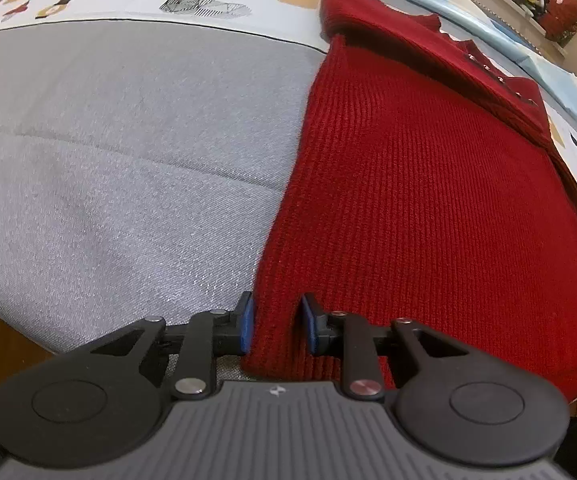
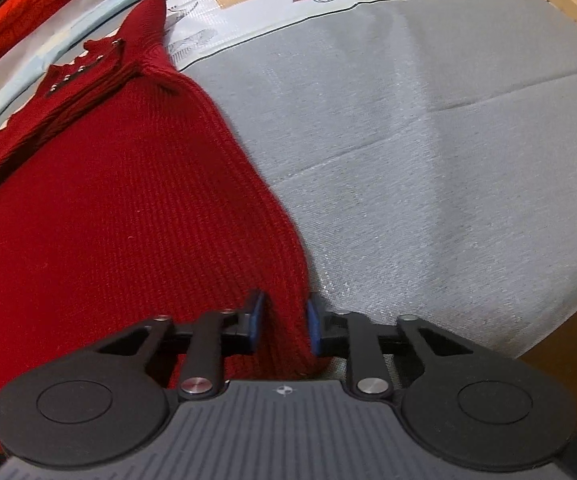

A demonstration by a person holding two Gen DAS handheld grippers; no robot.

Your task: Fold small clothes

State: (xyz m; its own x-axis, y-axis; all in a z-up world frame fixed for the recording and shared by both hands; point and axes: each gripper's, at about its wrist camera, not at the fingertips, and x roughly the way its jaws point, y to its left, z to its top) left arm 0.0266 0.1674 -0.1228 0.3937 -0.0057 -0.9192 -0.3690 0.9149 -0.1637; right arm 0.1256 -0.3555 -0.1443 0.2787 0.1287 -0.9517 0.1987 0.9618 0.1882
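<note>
One red sweater (image 1: 428, 184) lies lengthwise, collar toward the frame's top. Left gripper (image 1: 276, 326) and right gripper (image 2: 285, 326) each pinch a hem corner.

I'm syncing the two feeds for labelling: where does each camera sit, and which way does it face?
Left wrist: rides behind the left tongs, looking forward over the near left corner of the red knit garment on the grey bedcover; only the tongs' black linkage shows.
Right wrist: rides behind the right tongs, looking forward over the garment's near right corner; again only linkage shows.
Shared: the same garment, its studded collar at the far end, and the bedcover.
</note>
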